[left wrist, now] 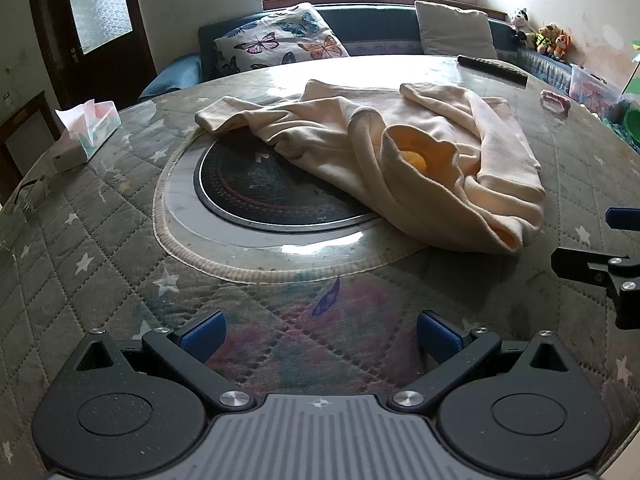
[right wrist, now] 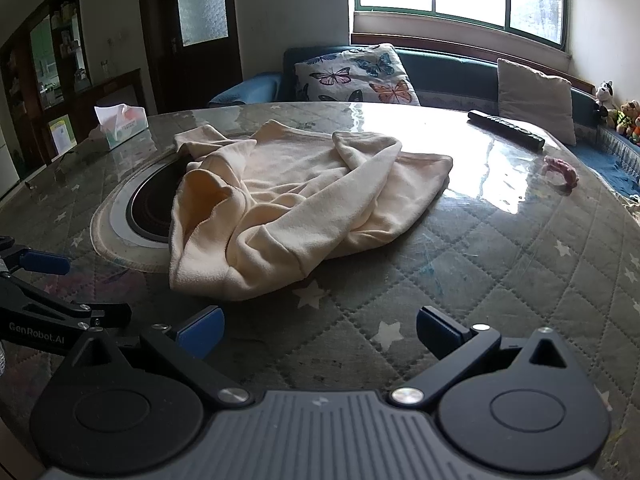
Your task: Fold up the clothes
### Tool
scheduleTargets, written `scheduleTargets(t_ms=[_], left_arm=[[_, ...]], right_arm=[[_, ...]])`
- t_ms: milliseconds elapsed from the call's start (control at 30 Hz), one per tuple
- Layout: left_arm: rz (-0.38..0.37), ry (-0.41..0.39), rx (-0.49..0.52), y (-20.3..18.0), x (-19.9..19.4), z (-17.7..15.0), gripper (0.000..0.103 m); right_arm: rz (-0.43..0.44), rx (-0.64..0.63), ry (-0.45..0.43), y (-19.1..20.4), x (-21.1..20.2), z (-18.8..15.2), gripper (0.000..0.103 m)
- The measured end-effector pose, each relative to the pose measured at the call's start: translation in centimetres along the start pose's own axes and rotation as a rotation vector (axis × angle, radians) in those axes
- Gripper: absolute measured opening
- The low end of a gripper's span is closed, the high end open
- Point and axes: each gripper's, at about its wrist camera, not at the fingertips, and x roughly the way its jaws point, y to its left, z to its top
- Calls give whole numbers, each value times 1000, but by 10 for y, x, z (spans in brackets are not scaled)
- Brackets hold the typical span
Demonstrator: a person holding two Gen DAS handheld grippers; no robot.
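Left wrist view: your left gripper hovers with fingers wide and empty at lower centre; the crumpled cream sweatshirt lies mid-frame right on the table, partly over the inset cooktop.

Right wrist view: your right gripper, fingers likewise wide, faces the sweatshirt's near edge. Spread it flat before folding.
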Motion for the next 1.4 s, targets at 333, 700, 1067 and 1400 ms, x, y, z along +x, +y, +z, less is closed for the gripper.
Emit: scheduleTargets(t_ms=[333,700,1067,1400], left_arm=[[0,6,14,-34,-27,-31,103],[1,3,22,-81,-72,-87,103],[25,-47,-7,-67,-89,-73,103],[26,-125,-35,-89,-129,-68,98]], right_arm=[[6,-3,12,0,2,4,103],[17,1,17,-8,9,19,103],[21,-17,4,-18,19,41,103],[18,29,-8,-46,40,79,103]])
